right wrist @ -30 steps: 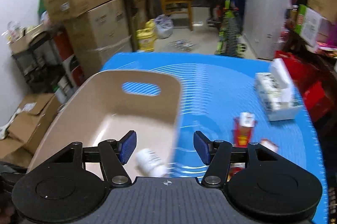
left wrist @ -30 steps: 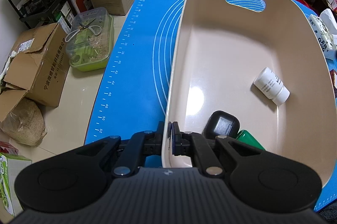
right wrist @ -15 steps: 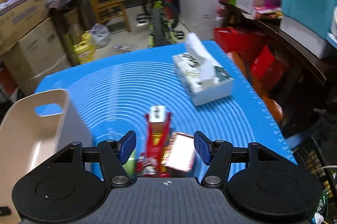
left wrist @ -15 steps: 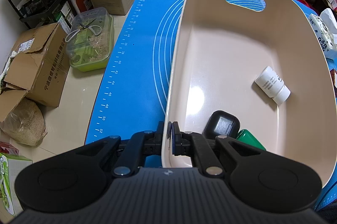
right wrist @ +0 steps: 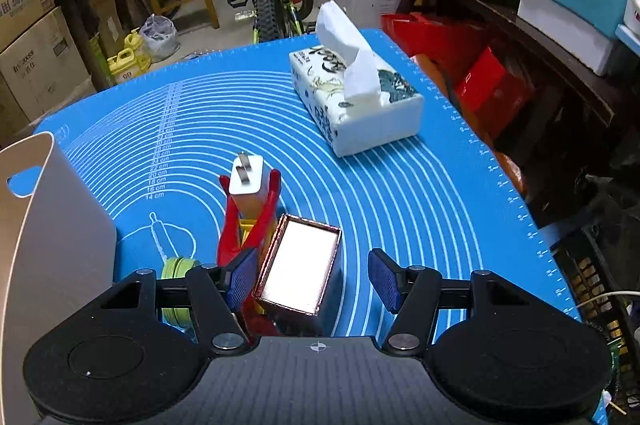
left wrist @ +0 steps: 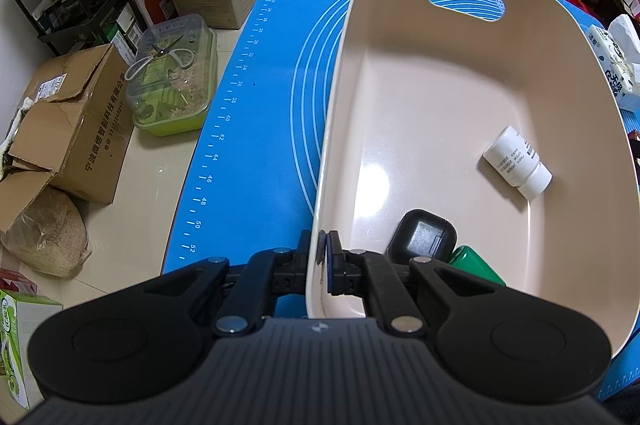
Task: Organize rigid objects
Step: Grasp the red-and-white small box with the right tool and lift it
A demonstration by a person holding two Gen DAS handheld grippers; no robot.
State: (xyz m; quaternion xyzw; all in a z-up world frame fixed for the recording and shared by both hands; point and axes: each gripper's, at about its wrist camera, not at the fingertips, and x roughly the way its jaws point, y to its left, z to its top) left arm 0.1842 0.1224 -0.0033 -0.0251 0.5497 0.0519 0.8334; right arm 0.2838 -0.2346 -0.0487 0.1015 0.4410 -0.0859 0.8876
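basin [left wrist: 460, 97] holding three items, one bottle [left wrist: 516, 163].

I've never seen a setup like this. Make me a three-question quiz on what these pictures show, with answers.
1. True or false: the left gripper is clamped on the rim of the beige bin.
2. Which lies inside the bin? A) tissue box B) white bottle C) white plug
3. Fill in: between the right gripper's open fingers stands a small shiny ____.

Key:
1. True.
2. B, the white bottle. The tissue box and white plug are on the blue mat.
3. Box, not yet gripped.
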